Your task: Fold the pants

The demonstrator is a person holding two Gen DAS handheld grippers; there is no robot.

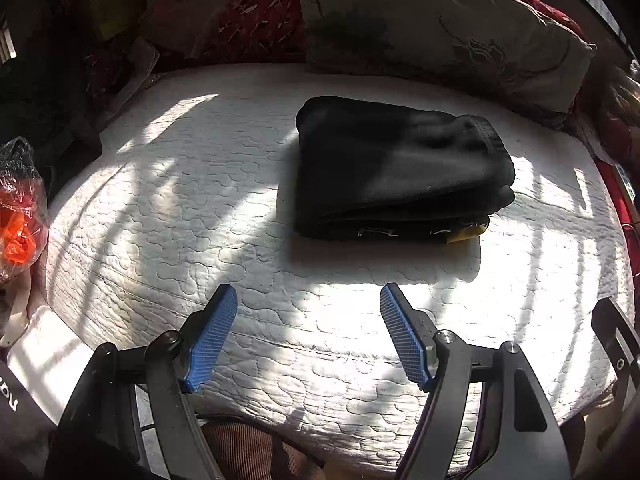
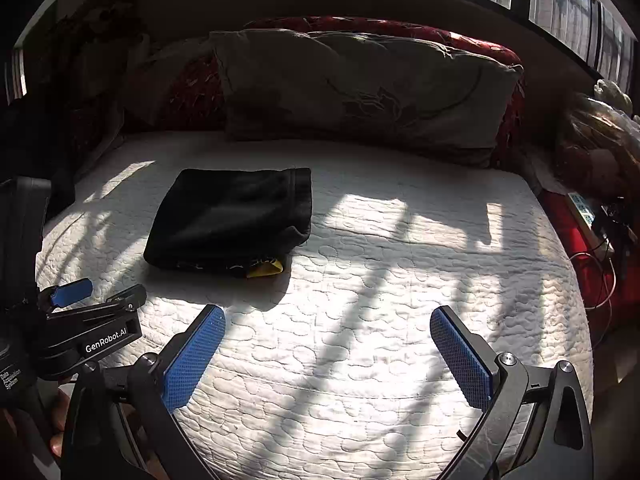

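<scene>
Black pants [image 1: 400, 172] lie folded into a thick rectangular bundle on the white quilted mattress [image 1: 200, 208], a yellow tag showing at the near right corner. In the right wrist view the pants [image 2: 232, 220] lie left of centre on the mattress [image 2: 400, 280]. My left gripper [image 1: 308, 300] is open and empty, hovering over the mattress short of the bundle. My right gripper [image 2: 328, 320] is open and empty, to the right of the bundle and nearer the front edge. The left gripper's body [image 2: 80, 320] shows at the left of the right wrist view.
A large beige embroidered pillow [image 2: 360, 92] and red patterned bedding [image 1: 256, 16] lie along the far side. A plastic bag with orange contents [image 1: 20, 216] sits at the left edge. Cables and a red surface [image 2: 592, 240] are at the right. Windows run above.
</scene>
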